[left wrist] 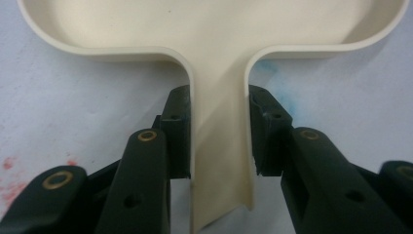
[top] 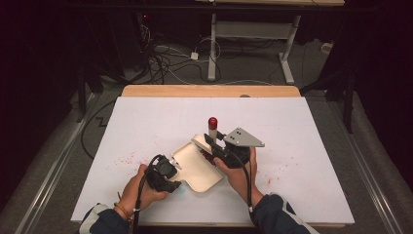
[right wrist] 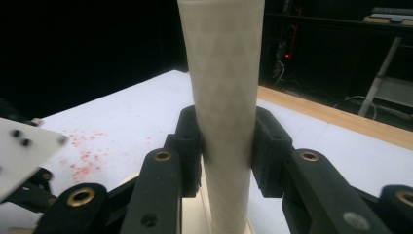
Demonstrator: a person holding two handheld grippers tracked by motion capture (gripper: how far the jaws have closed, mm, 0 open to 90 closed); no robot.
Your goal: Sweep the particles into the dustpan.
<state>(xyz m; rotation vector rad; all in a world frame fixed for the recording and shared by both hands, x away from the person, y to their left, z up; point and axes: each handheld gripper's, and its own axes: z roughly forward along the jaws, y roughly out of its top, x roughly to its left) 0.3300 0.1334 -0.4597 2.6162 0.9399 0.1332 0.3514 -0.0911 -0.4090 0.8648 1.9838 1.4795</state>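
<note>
On the white table (top: 146, 122), speckled with small red stains, lies a cream plastic dustpan-shaped tray (top: 197, 170) with a narrow handle. The left gripper (left wrist: 219, 131) clamps that handle from both sides, its black pads pressed flat against the handle's walls, with the tray resting near the table's front edge. The right gripper (right wrist: 226, 146), just behind the tray's far end, is clenched around a pale cream cylindrical handle (right wrist: 224, 97) standing upright, topped in the high view by a round red knob (top: 213, 121).
</note>
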